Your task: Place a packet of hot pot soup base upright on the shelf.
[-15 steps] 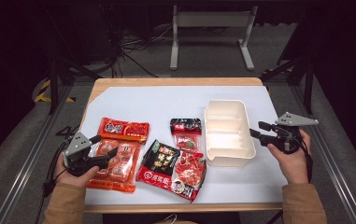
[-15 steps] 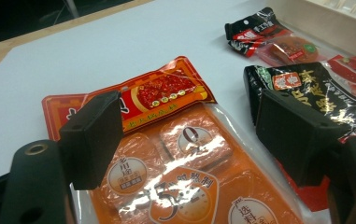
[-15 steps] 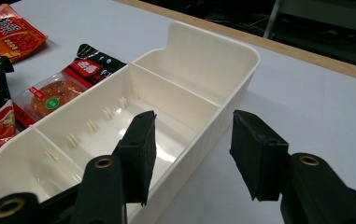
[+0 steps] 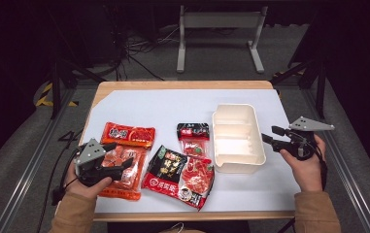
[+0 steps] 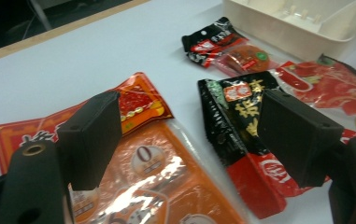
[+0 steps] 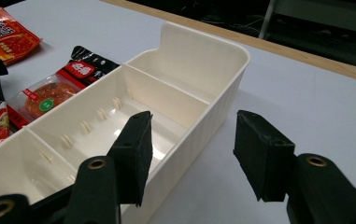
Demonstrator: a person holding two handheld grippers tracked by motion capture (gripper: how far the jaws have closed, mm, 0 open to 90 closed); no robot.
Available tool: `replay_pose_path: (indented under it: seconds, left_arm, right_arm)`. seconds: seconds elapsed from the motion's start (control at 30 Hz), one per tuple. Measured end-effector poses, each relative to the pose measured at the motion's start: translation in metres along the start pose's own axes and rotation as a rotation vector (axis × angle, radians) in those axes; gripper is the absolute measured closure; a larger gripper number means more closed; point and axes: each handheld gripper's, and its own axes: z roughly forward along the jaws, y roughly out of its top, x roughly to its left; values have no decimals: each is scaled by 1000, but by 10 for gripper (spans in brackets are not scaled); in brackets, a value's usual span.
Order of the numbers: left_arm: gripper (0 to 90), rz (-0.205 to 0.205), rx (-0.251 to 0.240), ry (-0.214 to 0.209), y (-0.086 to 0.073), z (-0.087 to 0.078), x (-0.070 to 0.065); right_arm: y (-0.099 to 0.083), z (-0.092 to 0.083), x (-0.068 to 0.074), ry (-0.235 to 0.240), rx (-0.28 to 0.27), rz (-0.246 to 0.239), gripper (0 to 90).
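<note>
In the lower left of the high view the left gripper (image 4: 119,165) hangs low over the orange packet (image 4: 120,171), its jaws standing wide with nothing between them. The packet lies directly under and just ahead of them, its long axis running from the bottom of the frame up toward a second, red-orange packet (image 4: 128,135) that overlaps its far end. In the left gripper view the orange packet (image 5: 166,186) is glossy crinkled film with a clear window, flat and slippery-looking (an edge pinch seems likelier to hold than a flat press). Beside it, to the right, lies a black-and-red pouch (image 4: 180,175), and past that a smaller black-topped pack (image 4: 193,138).

At centre right the right gripper (image 4: 269,136) also stands open, its jaws straddling the near wall of the cream plastic bin (image 4: 258,141) without pressing it. The bin (image 6: 222,100) is rigid, matte, with ribbed sides and dividers making three compartments. The left hand is much the nearer to the packets, the right to the bin.
</note>
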Motion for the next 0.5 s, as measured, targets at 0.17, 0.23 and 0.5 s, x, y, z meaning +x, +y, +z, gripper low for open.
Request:
replay_pose_path:
  seconds: [0.17,0.23,0.5]
  left_arm:
    - [217,22,14,-30,6,7,-15]
    - [216,22,17,-47,7,10,-20]
    - [215,42,42,-93,8,21,-32]
  right_arm:
    - [-1,2,0,0,12,0,459]
    - [-1,2,0,0,11,-3,458]
    - [0,-1,1,15,0,-4,467]
